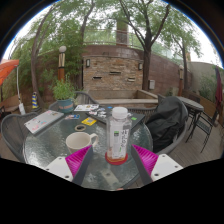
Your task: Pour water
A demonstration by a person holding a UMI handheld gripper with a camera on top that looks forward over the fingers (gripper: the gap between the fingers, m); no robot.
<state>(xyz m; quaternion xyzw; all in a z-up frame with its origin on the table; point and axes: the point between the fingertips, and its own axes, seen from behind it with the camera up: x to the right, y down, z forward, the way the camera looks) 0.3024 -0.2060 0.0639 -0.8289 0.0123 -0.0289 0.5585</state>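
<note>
We're holding the gripper (112, 160) with fingers apart, framing a clear water bottle (119, 135) at lower centre, a gap each side; white mug (79, 143) sitting left on the glass table (45, 150).

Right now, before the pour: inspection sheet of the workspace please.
Surface: round glass-topped patio table, outdoors.
Job's things: clear plastic water bottle with white cap, upright, just ahead between the fingers, gaps either side; white ceramic mug to its left.
Clutter: potted green plant, book, papers.
Grippers: gripper open, holding nothing.
Cables: nothing seen.
Surroundings: metal chairs, brick wall, trees.
</note>
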